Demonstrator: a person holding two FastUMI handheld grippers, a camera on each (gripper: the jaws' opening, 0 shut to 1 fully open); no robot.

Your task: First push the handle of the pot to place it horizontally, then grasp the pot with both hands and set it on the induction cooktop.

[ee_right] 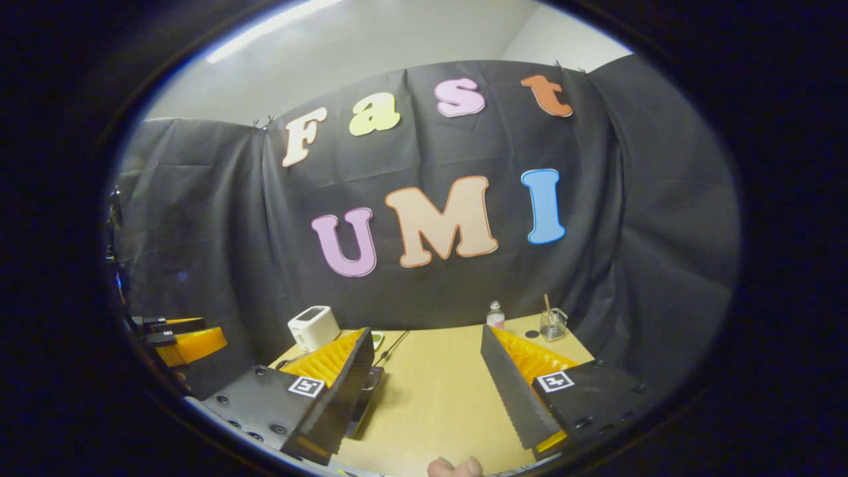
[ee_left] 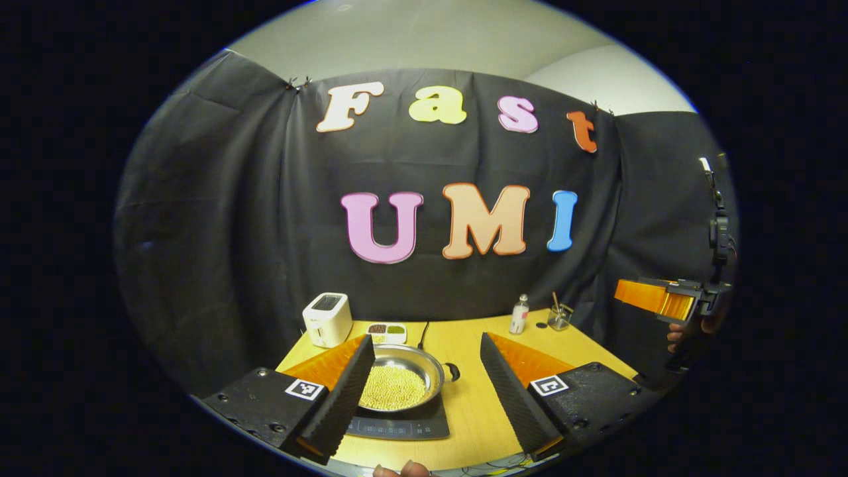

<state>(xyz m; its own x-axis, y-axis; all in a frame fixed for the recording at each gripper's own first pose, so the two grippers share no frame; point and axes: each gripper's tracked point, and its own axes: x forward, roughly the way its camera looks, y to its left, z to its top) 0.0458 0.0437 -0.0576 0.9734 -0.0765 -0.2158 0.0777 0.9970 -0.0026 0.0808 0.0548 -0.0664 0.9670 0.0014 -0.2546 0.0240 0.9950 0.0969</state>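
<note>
In the left gripper view the left hand-held gripper [ee_left: 427, 391] hangs above the near edge of the worktop [ee_left: 477, 404] with its two fingers spread wide and nothing between them. The pot [ee_left: 397, 379], a shallow steel pan full of pale yellow grains, sits on the induction cooktop [ee_left: 401, 424], just ahead of and below the left finger, whose inner edge covers the pan's left rim. The pot's short dark handle [ee_left: 452, 371] sticks out to the right, so the long axis runs roughly side to side across the worktop; any handle on the left side is hidden behind the finger. Farther back stand a white toaster [ee_left: 327, 319], a small divided dish [ee_left: 387, 331], a small bottle [ee_left: 519, 315] and a glass jar [ee_left: 560, 317] with a stick in it. Off to the right, well apart from the pot, the right hand-held gripper [ee_left: 652, 298] is held up in the air by a hand, cut off at the edge. In the right gripper view the right hand-held gripper [ee_right: 424, 391] also stands open and empty over bare worktop [ee_right: 430, 397]. Only a dark corner of the cooktop [ee_right: 368, 394] peeks out beside its left finger, and the pot itself is behind that finger. The toaster [ee_right: 311, 326], bottle [ee_right: 495, 315] and jar [ee_right: 552, 324] line the back edge, and the left hand-held gripper [ee_right: 182, 341] shows dimly at the far left, too cut off to judge.
</note>
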